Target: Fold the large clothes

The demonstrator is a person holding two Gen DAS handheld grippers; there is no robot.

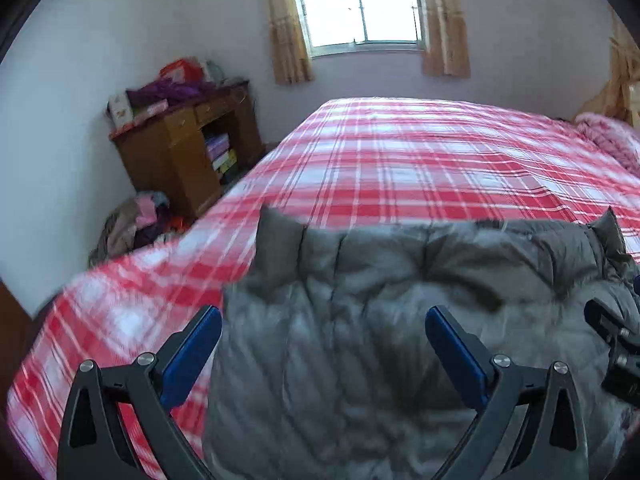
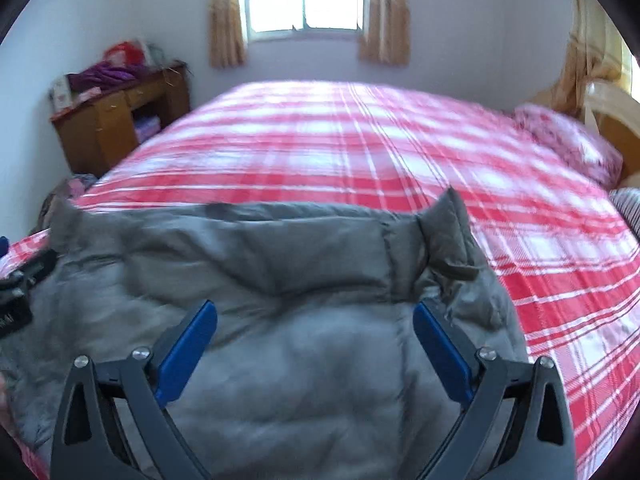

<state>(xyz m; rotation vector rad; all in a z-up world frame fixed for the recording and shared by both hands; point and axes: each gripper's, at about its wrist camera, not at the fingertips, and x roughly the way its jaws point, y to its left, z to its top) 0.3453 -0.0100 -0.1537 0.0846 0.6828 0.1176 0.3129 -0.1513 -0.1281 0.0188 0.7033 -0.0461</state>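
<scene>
both jaws spread wide, gripping nothing. left gripper [image 1: 323, 322] and right gripper [image 2: 315, 316] hover over grey puffer jacket [image 1: 360, 340], which lies between and ahead of the jaws on plaid bed [image 1: 420, 160]. looks partly folded, corners sticking up; likely more folds left.

I see plaid bedsheet [image 1: 420, 160] bare beyond gray puffer jacket [image 1: 360, 320]; pink pillow [image 2: 568, 140] blocks far right, wooden desk [image 1: 180, 148] left off-bed.
</scene>
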